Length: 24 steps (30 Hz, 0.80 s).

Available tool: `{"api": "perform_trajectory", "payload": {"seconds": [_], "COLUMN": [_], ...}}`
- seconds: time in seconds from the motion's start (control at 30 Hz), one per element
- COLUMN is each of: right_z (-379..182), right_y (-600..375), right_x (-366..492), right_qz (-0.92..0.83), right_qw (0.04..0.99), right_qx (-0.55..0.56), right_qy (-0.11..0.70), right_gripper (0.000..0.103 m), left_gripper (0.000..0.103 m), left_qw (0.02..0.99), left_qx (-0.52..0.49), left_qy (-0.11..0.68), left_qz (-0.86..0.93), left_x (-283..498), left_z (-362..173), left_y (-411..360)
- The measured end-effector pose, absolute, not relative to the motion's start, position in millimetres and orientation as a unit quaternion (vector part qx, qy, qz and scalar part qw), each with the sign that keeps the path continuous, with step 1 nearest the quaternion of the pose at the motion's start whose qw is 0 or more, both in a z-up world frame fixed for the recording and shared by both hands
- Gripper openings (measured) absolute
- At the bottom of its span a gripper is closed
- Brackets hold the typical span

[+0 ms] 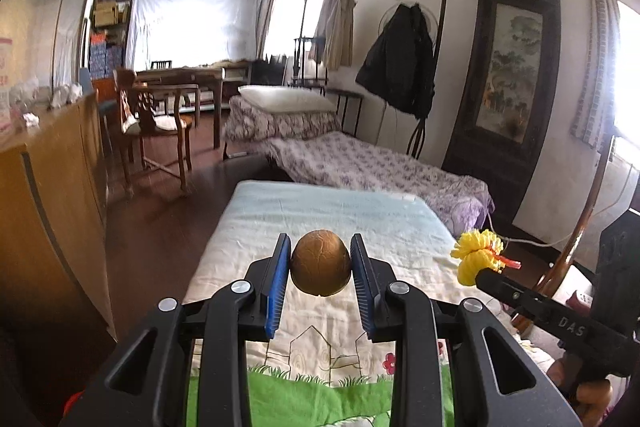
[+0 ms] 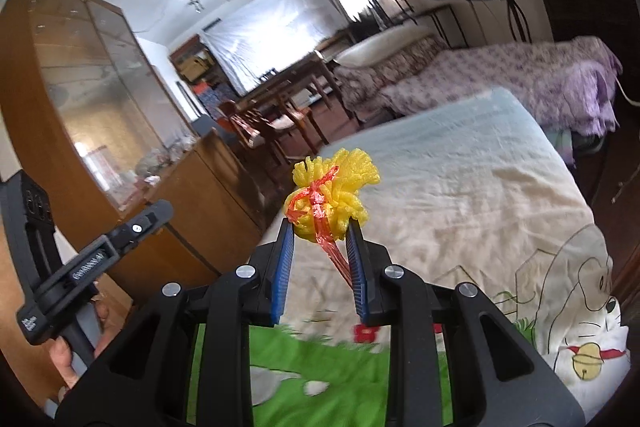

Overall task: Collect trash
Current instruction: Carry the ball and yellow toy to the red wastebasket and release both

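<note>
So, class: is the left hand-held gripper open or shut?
Shut on the brown, cracked, egg-shaped shell: both blue pads of the left hand-held gripper press its sides, holding it above the bed.

Daylight floods a long room through curtained windows [image 1: 308, 7] and a white sheet [image 1: 192, 23] hung across the far end. A cartoon-print bedspread [image 1: 320, 219] fills the foreground, a lilac floral bed [image 1: 360, 163] beyond it. A dark coat [image 1: 400, 67] hangs by a framed scroll painting [image 1: 508, 71]; wooden chairs [image 1: 156, 123] and a table stand on dark floorboards beside a glass-fronted cabinet [image 2: 100, 87].
</note>
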State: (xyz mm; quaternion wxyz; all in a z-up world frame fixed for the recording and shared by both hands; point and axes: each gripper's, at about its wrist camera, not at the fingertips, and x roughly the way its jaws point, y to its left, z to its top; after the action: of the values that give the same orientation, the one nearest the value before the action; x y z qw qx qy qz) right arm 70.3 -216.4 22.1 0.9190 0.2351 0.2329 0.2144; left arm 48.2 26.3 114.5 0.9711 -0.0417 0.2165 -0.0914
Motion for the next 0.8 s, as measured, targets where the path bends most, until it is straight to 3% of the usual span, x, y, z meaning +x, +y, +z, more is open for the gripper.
{"api": "perform_trajectory", "payload": {"seconds": [0.5, 0.8], "right_z": [91.5, 100.8], "right_y": [-185.8, -132.4], "right_x": [-4.7, -17.4], "right_qz": [0.261, 0.310], "right_qw": [0.933, 0.922], "right_qx": [0.193, 0.156], "right_qy": [0.155, 0.169], "right_gripper": [0.028, 0.028], "left_gripper": [0.030, 0.030], "left_qw": [0.987, 0.992], "left_qx": [-0.027, -0.014], "left_qy": [0.134, 0.123], "left_qz": [-0.081, -0.028], "left_x": [-39.7, -75.6], "left_z": [164.8, 160.5], "left_y": [35.3, 76.4]}}
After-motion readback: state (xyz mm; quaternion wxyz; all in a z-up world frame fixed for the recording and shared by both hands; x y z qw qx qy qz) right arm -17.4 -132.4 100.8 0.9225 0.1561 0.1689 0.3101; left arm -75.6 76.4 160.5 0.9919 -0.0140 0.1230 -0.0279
